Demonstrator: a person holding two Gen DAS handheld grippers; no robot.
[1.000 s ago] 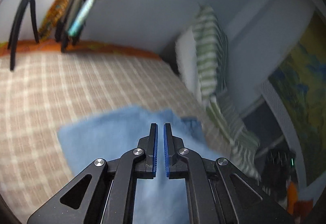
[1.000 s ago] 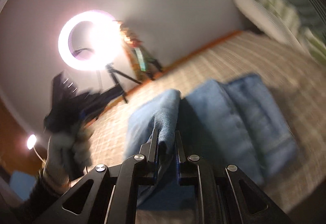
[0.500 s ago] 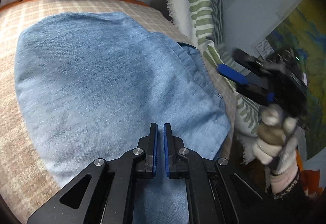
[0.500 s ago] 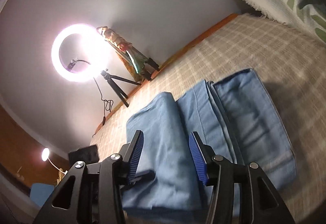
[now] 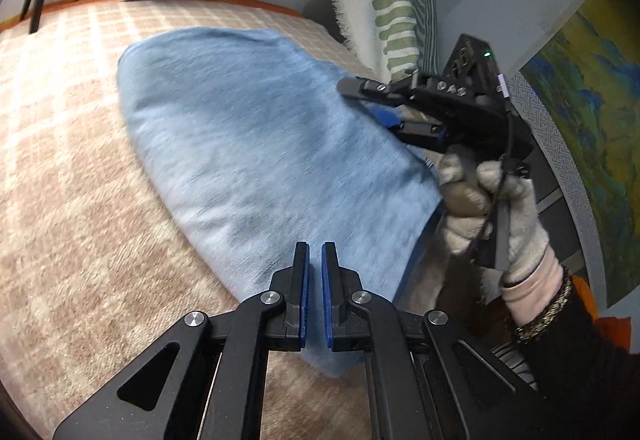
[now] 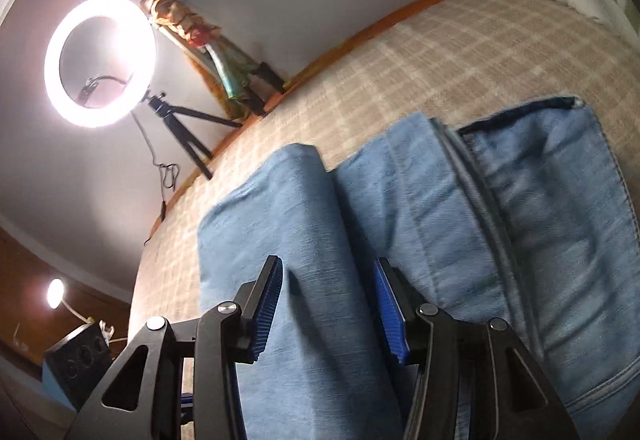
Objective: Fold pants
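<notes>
The light blue denim pants lie folded in a stack on the checked beige bedcover. My left gripper is shut and empty, hovering over the near end of the stack. My right gripper is open and empty just above the pants, whose folded layers and waistband show on the right. In the left wrist view the right gripper sits at the stack's right edge, held by a gloved hand.
A striped green and white pillow leans at the head of the bed. A lit ring light on a tripod stands by the wall beyond the bed. A dark box sits low at the left.
My right gripper let go of the pants fold and opened, staying low over the stack. My left gripper stayed shut and drew back slightly from the pants.
</notes>
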